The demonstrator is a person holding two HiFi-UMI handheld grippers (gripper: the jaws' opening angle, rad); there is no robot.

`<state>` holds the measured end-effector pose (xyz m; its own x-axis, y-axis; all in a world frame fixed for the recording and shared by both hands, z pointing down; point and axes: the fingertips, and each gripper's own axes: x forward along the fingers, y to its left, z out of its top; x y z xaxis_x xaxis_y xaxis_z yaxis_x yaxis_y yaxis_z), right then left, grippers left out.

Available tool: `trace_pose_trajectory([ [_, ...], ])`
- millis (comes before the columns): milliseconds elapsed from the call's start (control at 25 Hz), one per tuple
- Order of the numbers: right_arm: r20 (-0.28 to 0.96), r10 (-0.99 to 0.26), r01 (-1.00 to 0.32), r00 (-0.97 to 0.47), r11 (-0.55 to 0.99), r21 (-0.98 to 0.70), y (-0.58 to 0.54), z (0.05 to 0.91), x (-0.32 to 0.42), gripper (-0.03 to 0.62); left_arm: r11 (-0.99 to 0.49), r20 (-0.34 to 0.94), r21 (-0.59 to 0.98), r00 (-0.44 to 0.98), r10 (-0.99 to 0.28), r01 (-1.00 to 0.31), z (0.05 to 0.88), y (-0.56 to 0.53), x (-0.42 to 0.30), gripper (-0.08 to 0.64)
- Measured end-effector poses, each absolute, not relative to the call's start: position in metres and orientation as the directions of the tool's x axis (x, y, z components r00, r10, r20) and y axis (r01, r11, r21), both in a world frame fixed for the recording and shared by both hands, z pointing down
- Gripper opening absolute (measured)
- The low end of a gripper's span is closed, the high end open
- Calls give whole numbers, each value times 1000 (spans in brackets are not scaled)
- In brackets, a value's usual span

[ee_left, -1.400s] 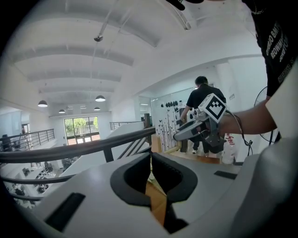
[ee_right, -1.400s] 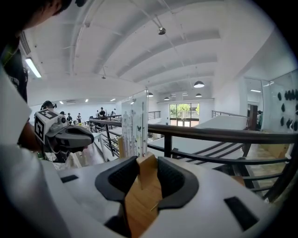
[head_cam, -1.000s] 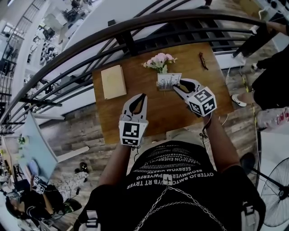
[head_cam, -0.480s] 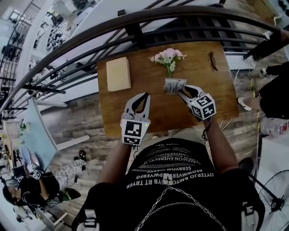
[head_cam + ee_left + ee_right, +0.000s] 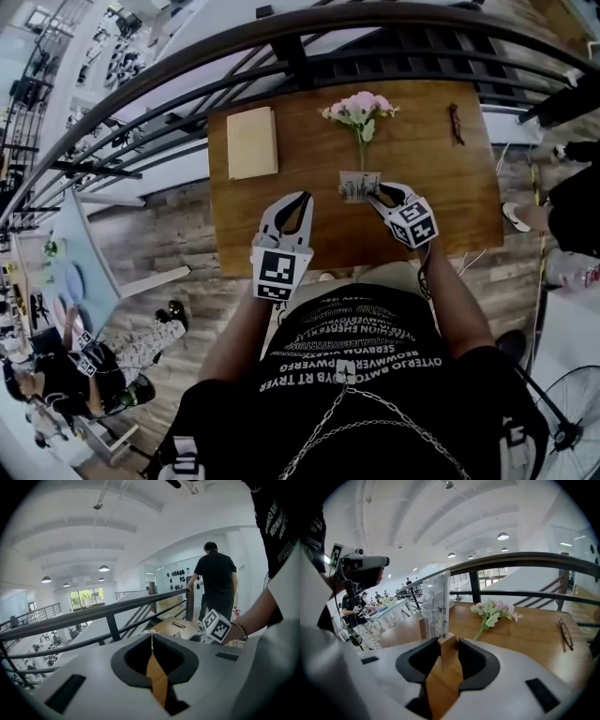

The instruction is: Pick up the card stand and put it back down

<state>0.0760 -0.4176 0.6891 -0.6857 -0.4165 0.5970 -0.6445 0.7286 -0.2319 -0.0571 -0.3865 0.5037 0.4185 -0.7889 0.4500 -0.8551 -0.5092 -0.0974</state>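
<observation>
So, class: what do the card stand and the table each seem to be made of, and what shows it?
Card stand: base looks like tan matte wood; upright holder seems clear glossy plastic, with highlights along its edges. Table: probably wood or veneer, warm brown with faint grain, satin sheen.

This is looking like a mezzanine in a large open-plan office or lab: a black railing [image 5: 511,558] is edging it, a wooden table [image 5: 309,141] is standing against it, and people [image 5: 354,606] are working at desks [image 5: 386,607] below it, under pendant lamps [image 5: 104,568].
</observation>
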Motion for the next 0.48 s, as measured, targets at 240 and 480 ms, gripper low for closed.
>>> trace_pose_trajectory([
  [240,631,-360,-632,-687,725,-274,-406,726,66,144,-493,473,-99,395,-788,-864,507,-383,-65,35],
  [480,692,-347,-633,-633,746,-205,-392,756,65,146,-470,478,-101,372,-796,-877,505,-378,-72,35],
])
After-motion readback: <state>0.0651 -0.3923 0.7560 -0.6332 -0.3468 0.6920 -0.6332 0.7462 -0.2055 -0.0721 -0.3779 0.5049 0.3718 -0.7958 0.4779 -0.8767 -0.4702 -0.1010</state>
